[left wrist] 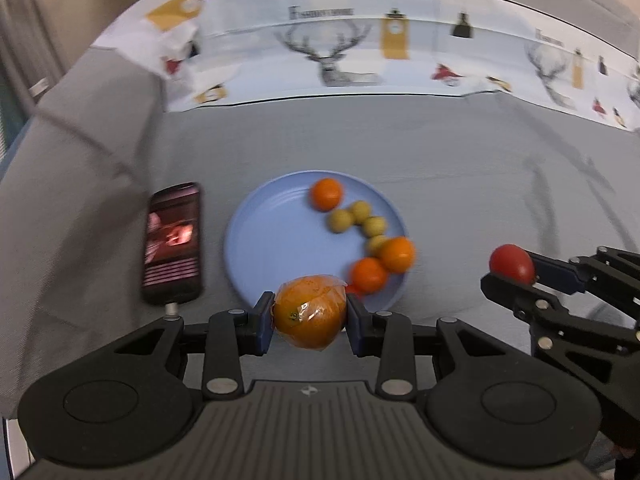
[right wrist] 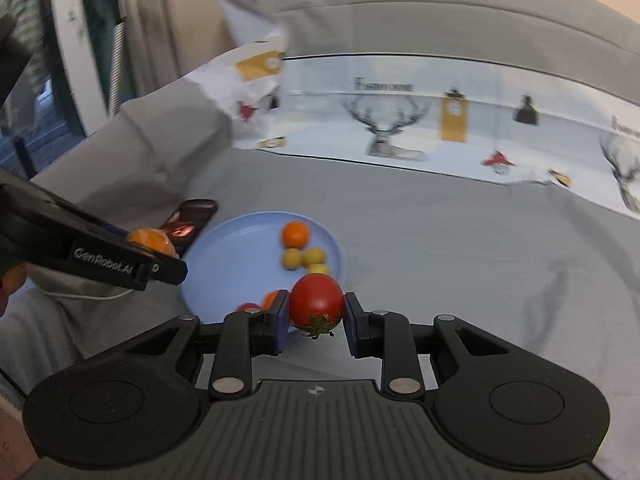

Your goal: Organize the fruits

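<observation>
My left gripper (left wrist: pixel 310 316) is shut on a large plastic-wrapped orange (left wrist: pixel 310 311), held above the near rim of a blue plate (left wrist: pixel 272 240). The plate lies on a grey bedspread and holds three small oranges (left wrist: pixel 327 194) and several small yellow-green fruits (left wrist: pixel 360 220). My right gripper (right wrist: pixel 316 316) is shut on a red tomato (right wrist: pixel 316 300), held just right of the plate (right wrist: pixel 228 268). The right gripper with its tomato (left wrist: pixel 513 263) shows at the right of the left wrist view. The left gripper with its orange (right wrist: pixel 152 240) shows at the left of the right wrist view.
A lit phone (left wrist: pixel 174 240) on a charging cable lies left of the plate. A folded white sheet with deer prints (left wrist: pixel 340 56) lies across the bed behind it. A grey blanket (left wrist: pixel 80 184) is bunched on the left.
</observation>
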Available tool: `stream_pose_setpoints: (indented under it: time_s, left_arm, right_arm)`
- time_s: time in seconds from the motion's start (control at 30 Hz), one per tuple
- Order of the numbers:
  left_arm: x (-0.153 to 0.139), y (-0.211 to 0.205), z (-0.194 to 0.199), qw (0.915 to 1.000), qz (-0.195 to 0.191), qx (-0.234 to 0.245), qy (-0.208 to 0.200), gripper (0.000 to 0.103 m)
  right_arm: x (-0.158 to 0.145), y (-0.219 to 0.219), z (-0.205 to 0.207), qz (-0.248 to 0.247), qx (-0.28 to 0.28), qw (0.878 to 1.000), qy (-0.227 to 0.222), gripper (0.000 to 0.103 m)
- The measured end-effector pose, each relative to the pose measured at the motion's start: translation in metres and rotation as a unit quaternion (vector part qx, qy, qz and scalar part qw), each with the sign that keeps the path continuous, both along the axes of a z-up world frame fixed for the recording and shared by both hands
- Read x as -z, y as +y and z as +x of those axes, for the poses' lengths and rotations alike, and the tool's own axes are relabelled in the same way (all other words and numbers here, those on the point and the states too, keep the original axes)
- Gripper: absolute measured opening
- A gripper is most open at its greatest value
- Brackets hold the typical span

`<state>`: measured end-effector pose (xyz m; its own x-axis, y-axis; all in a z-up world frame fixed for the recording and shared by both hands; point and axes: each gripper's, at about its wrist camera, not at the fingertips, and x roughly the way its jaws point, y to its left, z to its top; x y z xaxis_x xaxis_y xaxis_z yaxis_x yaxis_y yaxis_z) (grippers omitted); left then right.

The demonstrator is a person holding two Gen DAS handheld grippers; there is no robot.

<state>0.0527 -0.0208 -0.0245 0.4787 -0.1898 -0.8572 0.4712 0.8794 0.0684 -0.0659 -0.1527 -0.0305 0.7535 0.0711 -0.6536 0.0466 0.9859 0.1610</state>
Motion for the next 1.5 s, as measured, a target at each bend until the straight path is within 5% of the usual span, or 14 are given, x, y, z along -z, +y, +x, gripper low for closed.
stream_pose_setpoints:
  time_s: [0.3,0.9,0.97,1.0,1.03,1.07,1.27,1.5]
  left_arm:
    - [0.013,0.008,0.031,0.9995,0.007,-0.029,0.007,0.04]
    - [0.058,-0.017,0.093,0.9993,0.022,-0.013,0.027,0.04]
    - [0.06,-0.02,0.094,0.9995,0.024,0.0,0.023,0.054]
    - [0.061,-0.021,0.094,0.9995,0.026,0.003,0.017,0.078]
    - [0.06,-0.021,0.094,0.9996,0.028,0.0,0.01,0.095]
    - [0.057,-0.019,0.093,0.9997,0.023,0.001,0.004,0.099]
    - [0.043,-0.011,0.076,0.9998,0.018,-0.004,0.009,0.102]
    - [0.023,0.012,0.033,0.9992,0.012,-0.031,0.024,0.102]
  right_arm:
    - [-0.004,0.025,0.039,-0.009,-0.029,1.0,0.006,0.029]
    - [0.044,0.027,0.112,-0.048,-0.059,0.996,0.045,0.03]
    - [0.048,0.027,0.118,-0.05,-0.061,0.996,0.049,0.031]
    - [0.049,0.027,0.12,-0.05,-0.065,0.995,0.052,0.033]
    - [0.051,0.028,0.122,-0.05,-0.07,0.995,0.055,0.047]
    - [0.052,0.029,0.123,-0.053,-0.072,0.994,0.06,0.064]
    - [0.042,0.031,0.099,-0.058,-0.051,0.995,0.068,0.088]
    - [0.017,0.042,0.049,-0.041,-0.006,0.997,0.068,0.098]
